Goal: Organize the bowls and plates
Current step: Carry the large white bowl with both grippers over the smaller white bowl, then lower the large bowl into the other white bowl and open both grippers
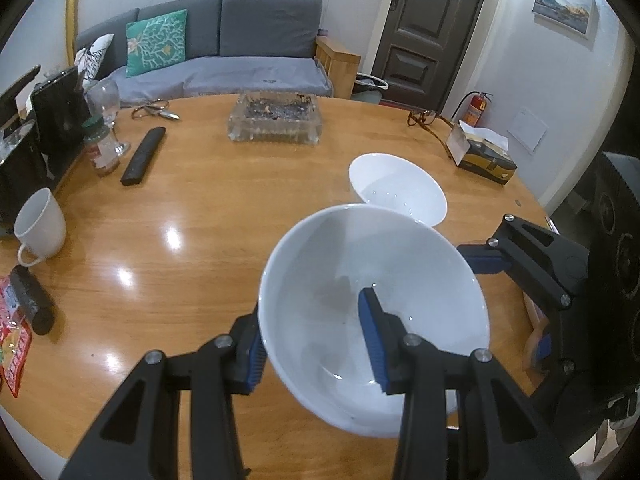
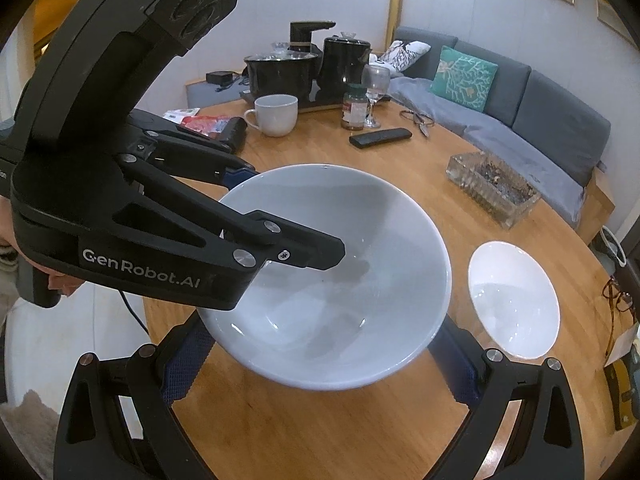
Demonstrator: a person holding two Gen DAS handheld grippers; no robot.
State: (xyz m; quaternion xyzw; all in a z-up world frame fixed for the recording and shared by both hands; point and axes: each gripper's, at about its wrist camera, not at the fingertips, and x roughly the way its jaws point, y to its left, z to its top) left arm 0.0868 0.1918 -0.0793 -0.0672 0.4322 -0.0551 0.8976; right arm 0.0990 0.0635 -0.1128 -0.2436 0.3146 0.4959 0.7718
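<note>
A large white bowl [image 1: 372, 320] [image 2: 332, 276] hangs tilted over the wooden table [image 1: 180, 264]. My left gripper [image 1: 312, 308] [image 2: 292, 212] is shut on its rim, one blue pad inside the bowl and one outside. My right gripper [image 2: 322, 328] [image 1: 500, 300] stands wide open, and its two fingers flank the bowl's near wall. Whether those pads touch the wall I cannot tell. A smaller white bowl [image 1: 398, 188] [image 2: 514, 304] rests on the table just beyond the large one.
A glass ashtray [image 1: 274, 122] sits mid-table, a black remote [image 1: 142, 156] and a jar [image 1: 100, 146] to its left. Near the left edge stands a white mug [image 1: 40, 224]. A tissue box [image 1: 484, 156] and eyeglasses [image 1: 424, 118] lie at the far right. A black kettle [image 2: 344, 60] stands at the back.
</note>
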